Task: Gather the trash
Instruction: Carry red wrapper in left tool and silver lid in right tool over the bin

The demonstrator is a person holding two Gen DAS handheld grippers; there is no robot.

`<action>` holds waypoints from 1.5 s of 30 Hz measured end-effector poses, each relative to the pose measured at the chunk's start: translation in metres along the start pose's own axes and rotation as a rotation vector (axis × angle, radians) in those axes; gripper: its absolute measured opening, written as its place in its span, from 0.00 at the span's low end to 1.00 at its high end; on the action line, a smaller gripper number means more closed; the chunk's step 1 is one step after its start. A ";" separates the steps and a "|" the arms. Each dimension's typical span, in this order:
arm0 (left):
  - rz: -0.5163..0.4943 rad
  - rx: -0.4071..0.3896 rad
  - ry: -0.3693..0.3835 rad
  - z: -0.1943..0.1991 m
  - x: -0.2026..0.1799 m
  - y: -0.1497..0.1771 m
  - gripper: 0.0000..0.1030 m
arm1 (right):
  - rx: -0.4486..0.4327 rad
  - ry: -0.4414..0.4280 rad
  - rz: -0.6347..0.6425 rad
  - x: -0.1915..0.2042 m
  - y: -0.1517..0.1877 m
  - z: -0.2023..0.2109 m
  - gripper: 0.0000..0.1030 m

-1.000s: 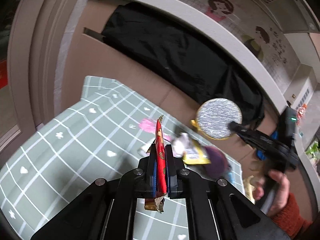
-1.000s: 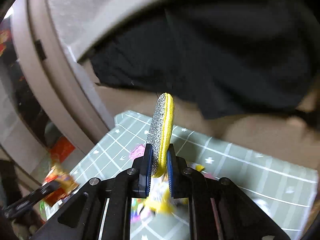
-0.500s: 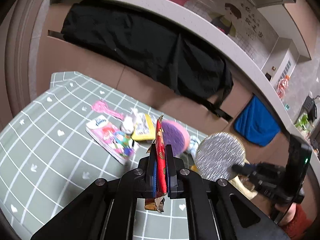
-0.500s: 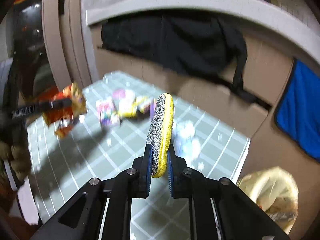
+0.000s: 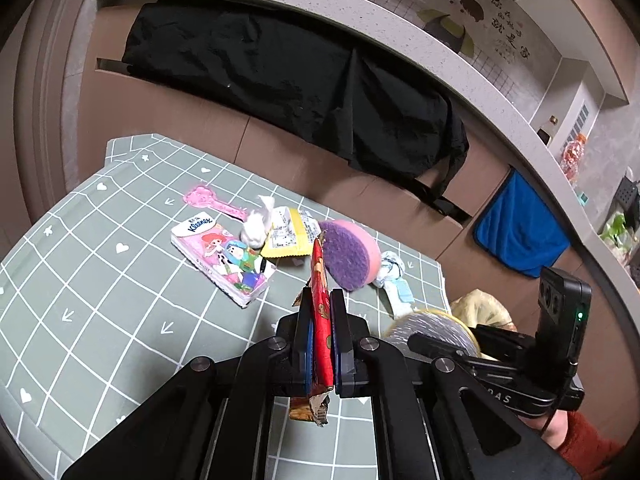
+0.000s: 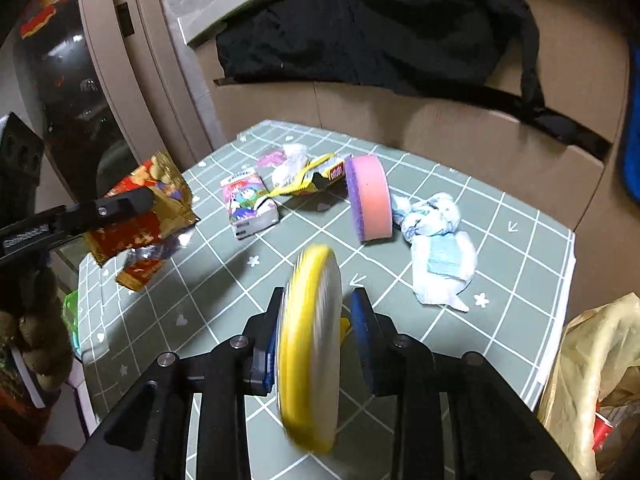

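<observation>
On the left side of the green checked worktop (image 6: 520, 264), the left gripper (image 5: 320, 344) hangs with its fingers (image 5: 303, 336) clamped flat on a red and gold snack wrapper (image 5: 320, 312). The wrapper stands on edge between them, its long axis running up and away from the fingers toward the pile of litter, a torn end hanging below. In the right wrist view the same wrapper (image 6: 148, 208) shows crumpled, held above the worktop's left edge.

Beyond it, toward the middle, lie a tissue pack (image 5: 224, 260), a yellow packet (image 5: 286, 236), a purple and pink sponge (image 5: 350, 256) propped on its edge, and crumpled white paper (image 6: 436, 240) to its right. All rest on the worktop, well ahead of both sets of fingers.

To the right, the right gripper (image 6: 320, 340) points steeply down at the worktop. Its jaws are opening, and a round yellow and silver scouring pad (image 6: 312, 344) stands on edge between them, blurred. The left finger (image 6: 272, 344) seems close against the pad while a gap shows at the right one, so the pad looks to be coming loose.

Lower right, off the worktop's corner, a yellowish plastic bag (image 6: 592, 368) gapes. The bag lies right of and below the pad, not under it, so the release looks likely to land short unless the hand carries further right. The right hand is the nearer to the bag.
</observation>
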State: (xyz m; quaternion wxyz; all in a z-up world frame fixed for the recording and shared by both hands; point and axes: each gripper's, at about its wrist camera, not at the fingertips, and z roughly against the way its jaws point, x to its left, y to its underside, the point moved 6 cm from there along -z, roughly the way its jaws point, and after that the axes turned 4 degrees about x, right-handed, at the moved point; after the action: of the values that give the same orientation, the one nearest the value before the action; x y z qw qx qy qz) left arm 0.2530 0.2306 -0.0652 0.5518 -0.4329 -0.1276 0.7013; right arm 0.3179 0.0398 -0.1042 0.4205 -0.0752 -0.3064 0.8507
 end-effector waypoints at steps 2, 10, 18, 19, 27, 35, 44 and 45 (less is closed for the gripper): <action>-0.012 -0.003 -0.008 0.001 -0.004 0.000 0.06 | 0.001 -0.006 0.011 0.002 0.001 0.001 0.13; -0.124 -0.109 -0.016 0.020 -0.059 -0.028 0.06 | -0.156 -0.016 0.041 0.002 -0.023 0.070 0.13; -0.264 -0.265 -0.027 0.044 -0.140 -0.065 0.07 | -0.337 0.054 0.061 -0.021 -0.055 0.151 0.13; -0.278 -0.278 -0.024 0.046 -0.150 -0.067 0.06 | -0.351 0.064 0.062 -0.025 -0.056 0.159 0.13; -0.374 -0.307 0.025 0.035 -0.221 -0.071 0.07 | -0.451 0.150 0.022 -0.073 -0.047 0.218 0.13; -0.432 -0.223 0.093 -0.007 -0.279 -0.048 0.07 | -0.479 0.235 -0.059 -0.129 -0.017 0.253 0.13; -0.465 -0.138 0.159 -0.050 -0.322 -0.018 0.07 | -0.475 0.304 -0.146 -0.181 0.019 0.271 0.13; -0.464 -0.114 0.172 -0.058 -0.325 -0.013 0.07 | -0.474 0.312 -0.157 -0.186 0.022 0.271 0.13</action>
State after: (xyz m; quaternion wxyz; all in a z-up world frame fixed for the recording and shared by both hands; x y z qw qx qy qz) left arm 0.3096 -0.0697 0.0606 0.6815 -0.4804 -0.2157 0.5082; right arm 0.3166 -0.2362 0.0755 0.4979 -0.2770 -0.4331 0.6984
